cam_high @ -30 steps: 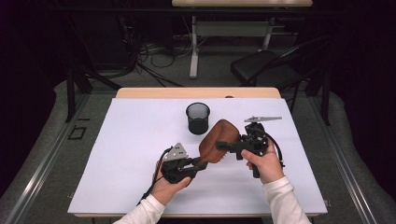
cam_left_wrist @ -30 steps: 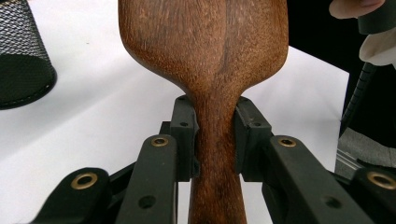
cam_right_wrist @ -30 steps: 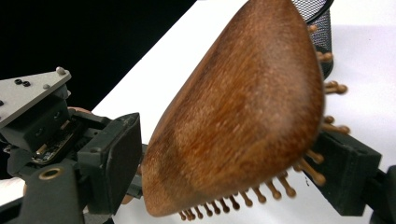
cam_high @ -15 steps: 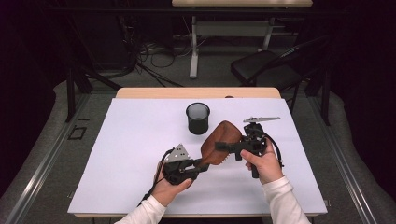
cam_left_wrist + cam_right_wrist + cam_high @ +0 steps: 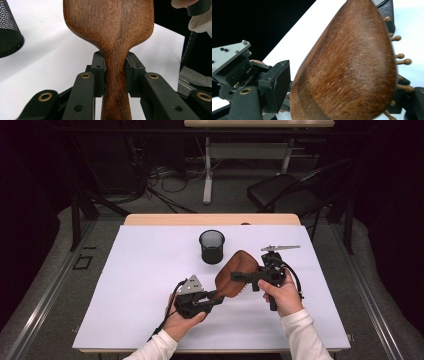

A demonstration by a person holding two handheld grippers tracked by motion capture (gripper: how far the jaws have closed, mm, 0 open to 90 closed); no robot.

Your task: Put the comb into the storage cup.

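Left gripper view: left gripper [image 5: 115, 72] clamps hairbrush [image 5: 110, 27] handle.

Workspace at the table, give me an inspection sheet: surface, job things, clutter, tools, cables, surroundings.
Surface: white sheet covering a wooden table, whose bare far edge shows.
Job's things: wooden hairbrush held above the sheet between both tools, wooden back up, bristle pins facing the right tool's side; black mesh cup upright behind it.
Clutter: nothing seen.
Grippers: left tool shut on the brush's narrow neck; right tool at the brush head, jaws either side of it, contact not clear.
Cables: one trails from each tool; loose leads on the floor beyond the table.
Surroundings: dark room, black chair and a second table's legs behind.
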